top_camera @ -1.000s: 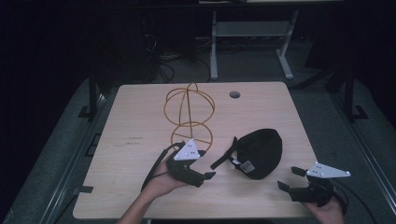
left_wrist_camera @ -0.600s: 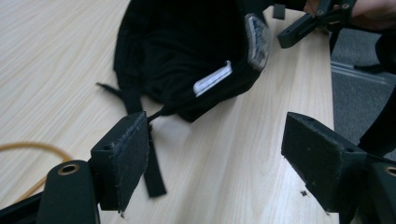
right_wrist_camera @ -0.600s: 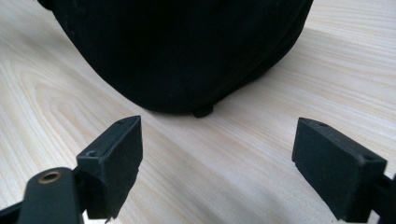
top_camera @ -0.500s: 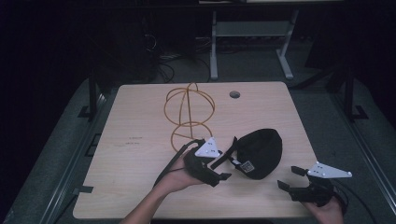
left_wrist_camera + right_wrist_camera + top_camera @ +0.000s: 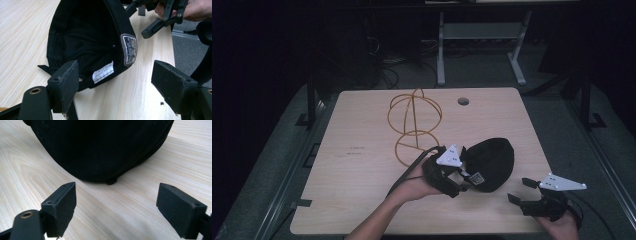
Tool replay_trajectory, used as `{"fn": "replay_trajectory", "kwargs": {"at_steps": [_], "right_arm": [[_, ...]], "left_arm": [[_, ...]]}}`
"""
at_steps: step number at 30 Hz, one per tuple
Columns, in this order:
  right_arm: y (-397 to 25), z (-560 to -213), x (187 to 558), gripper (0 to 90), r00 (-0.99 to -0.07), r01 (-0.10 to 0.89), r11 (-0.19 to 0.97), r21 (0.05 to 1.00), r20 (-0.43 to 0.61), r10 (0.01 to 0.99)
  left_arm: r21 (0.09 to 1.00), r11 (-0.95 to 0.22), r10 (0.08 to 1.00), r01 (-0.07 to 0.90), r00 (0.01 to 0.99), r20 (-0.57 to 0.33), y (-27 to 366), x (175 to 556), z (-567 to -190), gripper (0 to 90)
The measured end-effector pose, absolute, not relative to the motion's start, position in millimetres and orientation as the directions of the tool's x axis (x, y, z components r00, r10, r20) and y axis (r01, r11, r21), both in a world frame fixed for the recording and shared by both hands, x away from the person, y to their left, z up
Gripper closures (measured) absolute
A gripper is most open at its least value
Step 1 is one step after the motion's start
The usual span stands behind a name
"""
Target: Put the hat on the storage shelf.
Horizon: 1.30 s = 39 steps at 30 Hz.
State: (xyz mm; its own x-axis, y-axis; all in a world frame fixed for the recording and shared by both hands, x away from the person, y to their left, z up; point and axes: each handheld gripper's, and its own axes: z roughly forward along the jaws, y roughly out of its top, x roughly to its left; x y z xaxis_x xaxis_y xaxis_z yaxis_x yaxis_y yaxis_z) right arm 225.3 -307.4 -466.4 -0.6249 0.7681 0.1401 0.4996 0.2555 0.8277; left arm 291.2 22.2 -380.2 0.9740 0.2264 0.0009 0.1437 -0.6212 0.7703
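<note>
Left gripper view looks past the left gripper [image 5: 120, 92], whose jaws stand wide open with nothing in them, right at the rim of the black cap [image 5: 85, 40], which lies upside down on the table [image 5: 22, 27] with its white tag facing the jaws. To grab it well, I think the jaws should slide a bit more so one goes inside the rim and one outside, then pinch the cloth edge near the tag. The right gripper [image 5: 523, 190] waits open near the cap's other side, and the wire stand [image 5: 414, 125] sits just behind, so lift slowly.

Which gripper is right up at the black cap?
The left gripper: its open jaws reach the cap at its rim. The right gripper waits apart, open too.
</note>
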Motion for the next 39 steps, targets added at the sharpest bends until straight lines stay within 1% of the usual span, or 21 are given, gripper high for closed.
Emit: {"fn": "replay_trajectory", "kwargs": {"at_steps": [2, 7, 11, 12, 14, 15, 21, 22, 23, 24, 25, 28, 30, 31, 33, 37, 39], "right_arm": [[-306.4, -465.7, 225.2, 15.9, -0.626, 0.499, 0.253, 0.829, 0.143, 0.766], [-306.5, -465.2, 224.4, 16.0, -0.63, 0.493, 0.253, 0.832, 0.14, 0.764], [-307.9, -465.3, 224.1, 16.0, -0.629, 0.492, 0.249, 0.834, 0.143, 0.764], [-307.8, -465.2, 224.3, 16.0, -0.629, 0.491, 0.249, 0.835, 0.142, 0.764], [-307.6, -465.2, 224.4, 16.0, -0.63, 0.49, 0.249, 0.835, 0.142, 0.764], [-307.2, -465.0, 224.1, 16.0, -0.629, 0.491, 0.25, 0.835, 0.141, 0.764], [-308.3, -465.5, 224.3, 16.0, -0.628, 0.489, 0.247, 0.837, 0.142, 0.765], [-308.3, -465.5, 224.3, 16.0, -0.628, 0.489, 0.247, 0.837, 0.142, 0.765], [-308.5, -465.7, 224.6, 16.0, -0.629, 0.488, 0.248, 0.837, 0.14, 0.765], [-308.5, -465.7, 224.6, 16.0, -0.629, 0.488, 0.248, 0.837, 0.14, 0.765], [-308.3, -466.3, 225.0, 16.0, -0.63, 0.487, 0.251, 0.836, 0.137, 0.765], [-307.4, -466.6, 226.2, 16.1, -0.63, 0.489, 0.251, 0.835, 0.139, 0.764], [-306.6, -466.7, 226.9, 16.3, -0.632, 0.489, 0.251, 0.835, 0.141, 0.763], [-306.6, -466.7, 226.9, 16.3, -0.632, 0.489, 0.251, 0.835, 0.141, 0.763], [-304.1, -466.7, 227.9, 16.7, -0.637, 0.488, 0.252, 0.836, 0.143, 0.757], [-302.9, -465.6, 228.6, 18.4, -0.644, 0.477, 0.249, 0.843, 0.143, 0.751], [-302.4, -464.7, 229.5, 19.1, -0.646, 0.473, 0.237, 0.849, 0.151, 0.748]], "left_arm": [[0.752, -0.647, 0.207, 0.127, 0.978, 0.014, 14.0, 291.5, -381.3, 22.3], [0.741, -0.66, 0.193, 0.122, 0.981, 0.011, 6.8, 293.9, -384.6, 23.9], [0.735, -0.667, 0.185, 0.121, 0.983, 0.007, 1.9, 294.8, -386.5, 27.0], [0.733, -0.669, 0.176, 0.12, 0.984, -0.001, -1.6, 295.4, -387.0, 29.7], [0.729, -0.675, 0.167, 0.113, 0.986, 0.002, -3.9, 295.5, -387.2, 30.5], [0.722, -0.684, 0.156, 0.106, 0.988, 0.002, -7.4, 295.9, -388.2, 33.2], [0.708, -0.7, 0.134, 0.095, 0.991, -0.002, -15.9, 297.7, -391.9, 39.8], [0.703, -0.705, 0.13, 0.092, 0.992, 0.001, -17.2, 298.1, -392.3, 39.8], [0.704, -0.704, 0.125, 0.09, 0.992, -0.002, -18.2, 298.3, -393.3, 43.5], [0.702, -0.707, 0.123, 0.089, 0.992, -0.002, -18.9, 298.4, -394.3, 43.5], [0.691, -0.719, 0.116, 0.078, 0.993, 0.009, -20.5, 298.7, -396.5, 46.5], [0.694, -0.718, 0.102, 0.06, 0.995, 0.019, -21.2, 298.0, -397.5, 58.4], [0.696, -0.716, 0.1, 0.058, 0.995, 0.02, -21.6, 297.8, -397.5, 62.7], [0.695, -0.717, 0.094, 0.055, 0.995, 0.019, -22.0, 298.1, -397.1, 62.7], [0.696, -0.717, 0.081, 0.042, 0.996, 0.023, -23.4, 297.7, -396.2, 70.2], [0.691, -0.723, 0.056, 0.023, 0.998, 0.026, -26.1, 297.3, -394.6, 78.2], [0.695, -0.719, 0.048, 0.014, 0.998, 0.029, -27.2, 297.0, -393.9, 78.9]]}}
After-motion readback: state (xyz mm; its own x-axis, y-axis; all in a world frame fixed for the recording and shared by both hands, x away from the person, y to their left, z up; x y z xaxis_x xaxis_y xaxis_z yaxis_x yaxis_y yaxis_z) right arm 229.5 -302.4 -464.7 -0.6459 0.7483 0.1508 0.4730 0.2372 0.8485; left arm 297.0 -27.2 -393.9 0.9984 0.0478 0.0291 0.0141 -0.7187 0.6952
